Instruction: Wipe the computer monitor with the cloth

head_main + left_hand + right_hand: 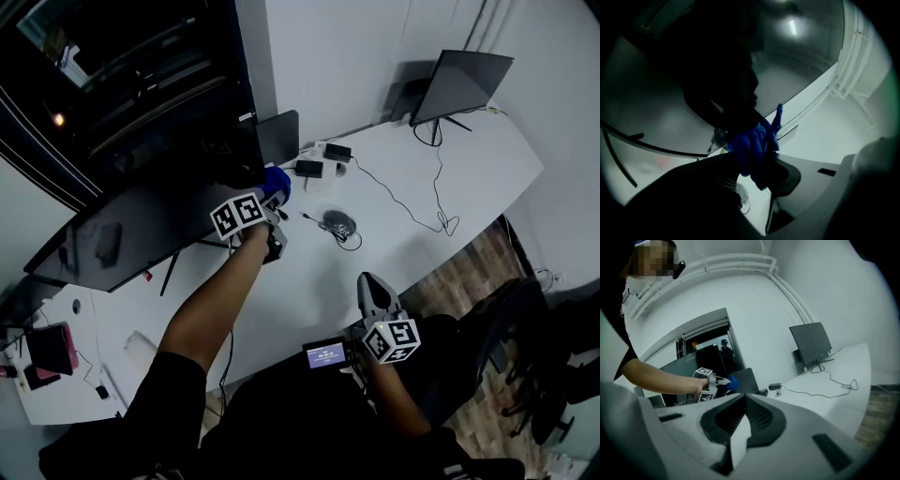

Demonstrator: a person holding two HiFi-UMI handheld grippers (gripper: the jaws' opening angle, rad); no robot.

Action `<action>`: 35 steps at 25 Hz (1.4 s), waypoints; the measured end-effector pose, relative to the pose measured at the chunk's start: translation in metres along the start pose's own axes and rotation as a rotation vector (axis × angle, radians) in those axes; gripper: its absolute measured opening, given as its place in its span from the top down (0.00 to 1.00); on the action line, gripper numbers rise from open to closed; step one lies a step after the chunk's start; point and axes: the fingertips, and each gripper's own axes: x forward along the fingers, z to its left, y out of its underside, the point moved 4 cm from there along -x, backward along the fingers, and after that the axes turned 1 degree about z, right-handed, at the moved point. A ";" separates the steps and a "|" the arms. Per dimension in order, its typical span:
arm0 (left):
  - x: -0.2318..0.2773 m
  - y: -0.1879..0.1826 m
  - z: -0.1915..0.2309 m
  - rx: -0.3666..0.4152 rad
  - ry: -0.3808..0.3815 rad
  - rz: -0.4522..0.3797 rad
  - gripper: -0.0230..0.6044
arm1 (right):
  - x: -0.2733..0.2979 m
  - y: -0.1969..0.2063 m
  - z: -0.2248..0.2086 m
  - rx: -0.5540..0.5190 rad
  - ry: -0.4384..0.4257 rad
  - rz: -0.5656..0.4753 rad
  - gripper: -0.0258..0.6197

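Note:
The large dark monitor (131, 230) stands at the left of the white table (412, 197). A blue cloth (277, 183) is bunched at the monitor's right edge, with my left gripper (271, 194) shut on it. In the left gripper view the cloth (754, 143) presses against the glossy screen (661, 112) near its lower rim, held in the left gripper (757, 159). In the right gripper view the cloth (733, 382) shows at the far gripper's tip. My right gripper (369, 282) hangs near the table's front edge, jaws shut and holding nothing; its tips (745, 401) point across the table.
A second monitor (461, 82) stands at the back right, its cable (412, 208) trailing over the table. Two black adapters (309, 169) and a dark mouse (339, 223) lie right of the cloth. A small lit device (326, 353) sits by the front edge. Chairs (525, 328) are at the right.

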 end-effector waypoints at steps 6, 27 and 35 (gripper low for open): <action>-0.018 -0.019 -0.024 0.032 0.038 -0.065 0.79 | -0.002 -0.007 0.008 -0.004 -0.020 -0.017 0.96; -0.076 -0.088 -0.118 0.114 0.197 -0.214 0.79 | 0.014 -0.034 0.031 -0.015 -0.082 -0.089 0.96; -0.097 -0.106 -0.151 0.160 0.237 -0.269 0.79 | 0.010 -0.039 0.038 -0.026 -0.095 -0.100 0.96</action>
